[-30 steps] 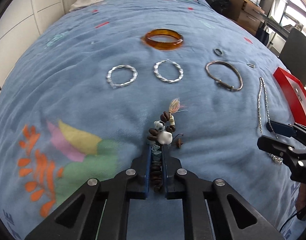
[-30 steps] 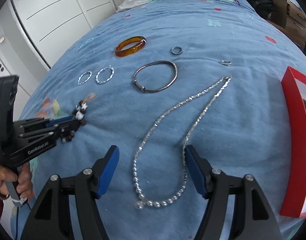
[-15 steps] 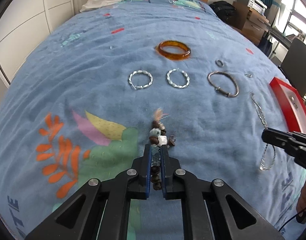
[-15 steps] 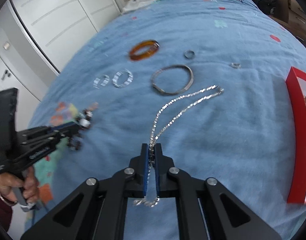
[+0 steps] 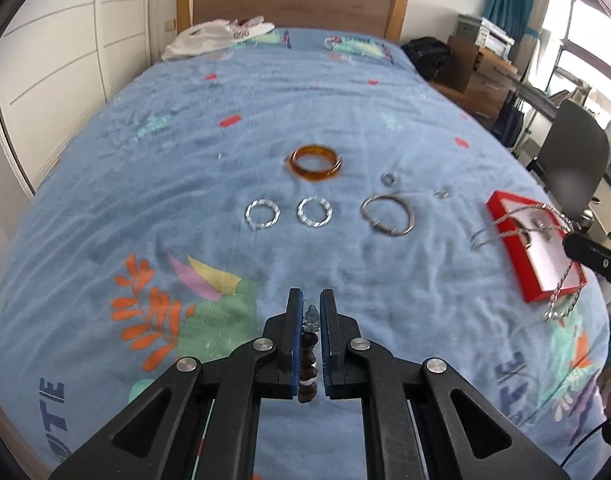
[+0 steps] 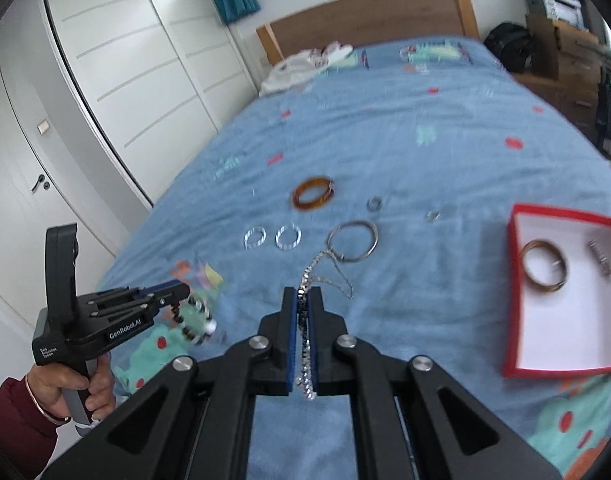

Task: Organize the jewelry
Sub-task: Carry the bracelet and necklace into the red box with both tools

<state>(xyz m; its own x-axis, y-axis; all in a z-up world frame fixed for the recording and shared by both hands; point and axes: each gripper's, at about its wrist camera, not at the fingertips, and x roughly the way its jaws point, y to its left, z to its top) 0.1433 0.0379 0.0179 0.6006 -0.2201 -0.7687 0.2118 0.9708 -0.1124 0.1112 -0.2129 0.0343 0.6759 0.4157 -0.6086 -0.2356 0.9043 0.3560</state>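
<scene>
With the right gripper (image 6: 304,300) clamped on the chain (image 6: 305,344) and the left gripper (image 5: 310,312) on the beads (image 5: 308,354), both lifted above the bed (image 5: 185,128), either dangling strand may slip before reaching the box (image 6: 517,300).

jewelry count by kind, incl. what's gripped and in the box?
Bangles: 3: amber, silver, one in the box
Twisted hoops: 2
Small rings: 2
Silver chain: 1
Beaded bracelet: 1
Coiled piece in box: 1
Total: 10
</scene>
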